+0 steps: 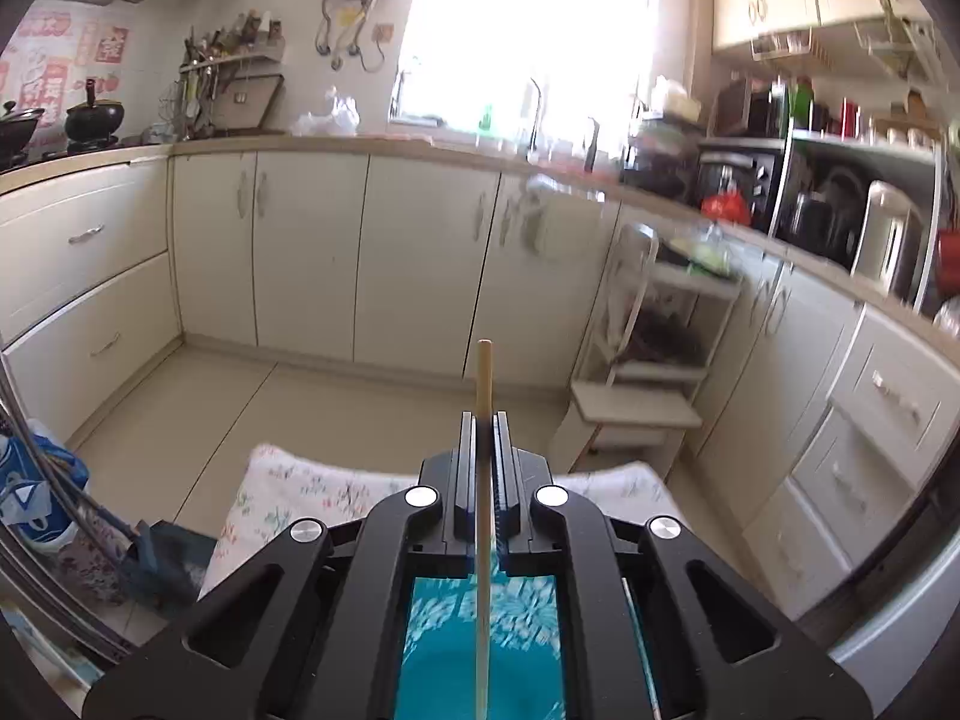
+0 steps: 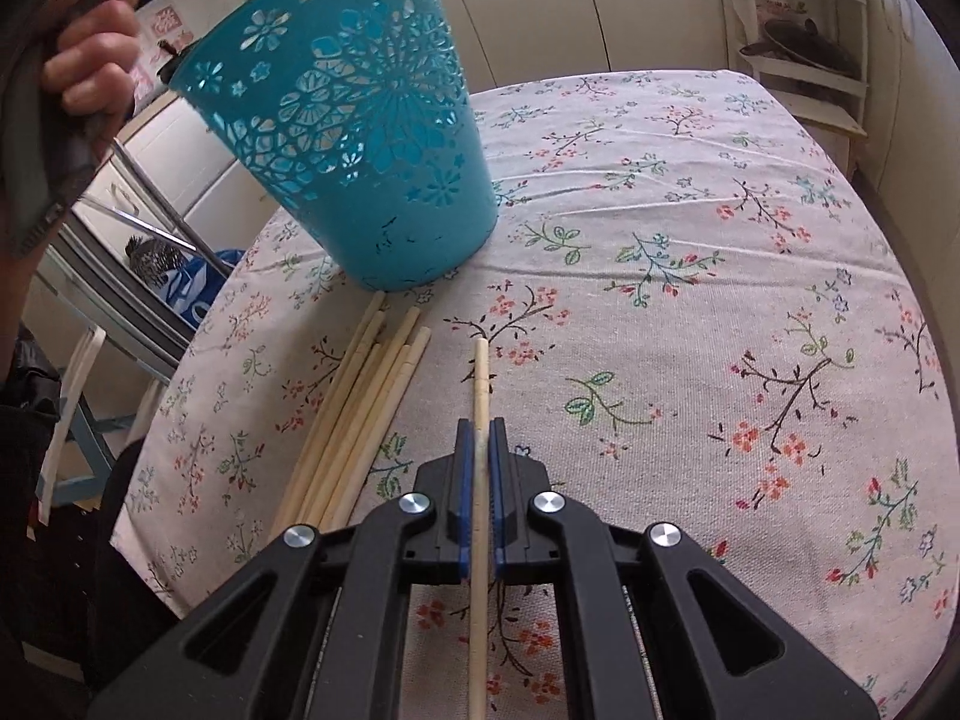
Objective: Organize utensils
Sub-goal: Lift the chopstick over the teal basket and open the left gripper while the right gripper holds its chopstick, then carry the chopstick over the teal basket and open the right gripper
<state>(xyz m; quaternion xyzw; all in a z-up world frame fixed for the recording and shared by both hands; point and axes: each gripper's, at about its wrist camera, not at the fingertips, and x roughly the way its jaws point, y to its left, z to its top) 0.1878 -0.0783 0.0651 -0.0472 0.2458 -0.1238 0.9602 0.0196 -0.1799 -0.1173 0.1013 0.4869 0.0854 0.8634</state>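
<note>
Matt pale wood chopsticks (image 2: 354, 414) – woven floral tablecloth (image 2: 690, 312) – smooth perforated teal plastic basket (image 2: 360, 138).

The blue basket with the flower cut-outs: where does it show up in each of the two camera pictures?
Left wrist view: the blue basket fills the bottom centre, seen from above behind the left gripper.
Right wrist view: it stands upper left on the table.
Shared landmark: the floral tablecloth.

Teal basket (image 1: 480, 648) mostly hidden under jaws, chopstick pile (image 2: 354, 414) ends behind gripper, countertop clutter (image 1: 708, 180) blurred
</note>
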